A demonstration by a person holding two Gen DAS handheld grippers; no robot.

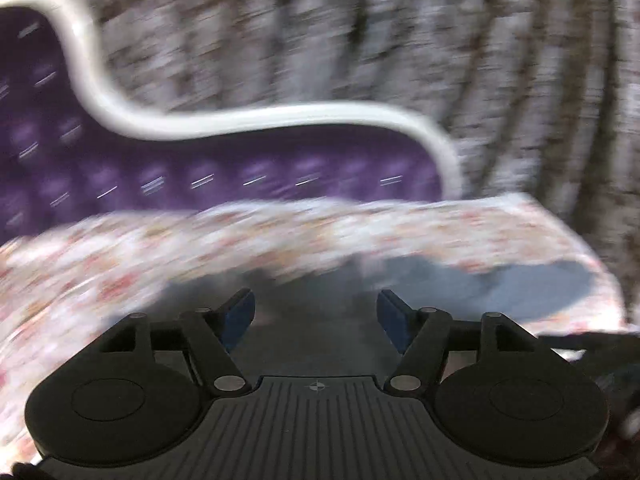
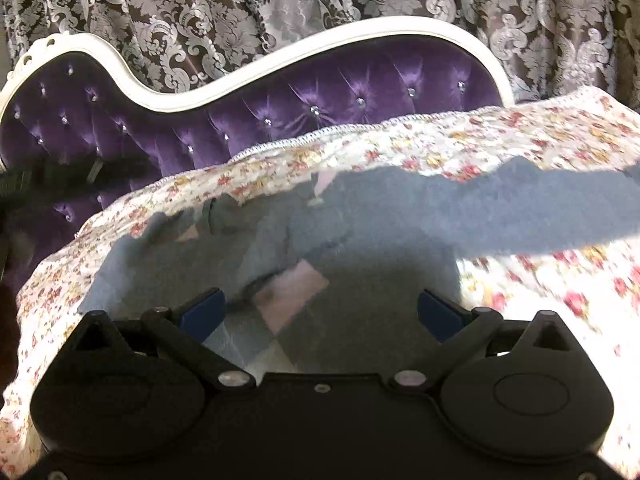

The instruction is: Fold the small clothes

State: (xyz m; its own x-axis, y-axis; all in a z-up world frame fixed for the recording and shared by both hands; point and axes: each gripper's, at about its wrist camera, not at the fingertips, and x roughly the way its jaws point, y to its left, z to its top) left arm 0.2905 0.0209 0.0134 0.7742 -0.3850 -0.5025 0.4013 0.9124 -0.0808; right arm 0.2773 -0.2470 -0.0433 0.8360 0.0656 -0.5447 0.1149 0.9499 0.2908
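Floral bedspread (image 2: 520,148) under grey garment (image 2: 360,240); purple headboard (image 2: 320,92), damask curtain (image 2: 200,20).

Home bedroom: purple tufted headboard (image 2: 280,108) with white carved frame ahead, floral bedspread (image 2: 520,148) underneath, damask curtains (image 2: 240,12) behind.

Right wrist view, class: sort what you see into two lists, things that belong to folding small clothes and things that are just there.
Belongs to the job:
grey garment
left gripper
right gripper

Just there:
floral sheet
purple headboard
curtain
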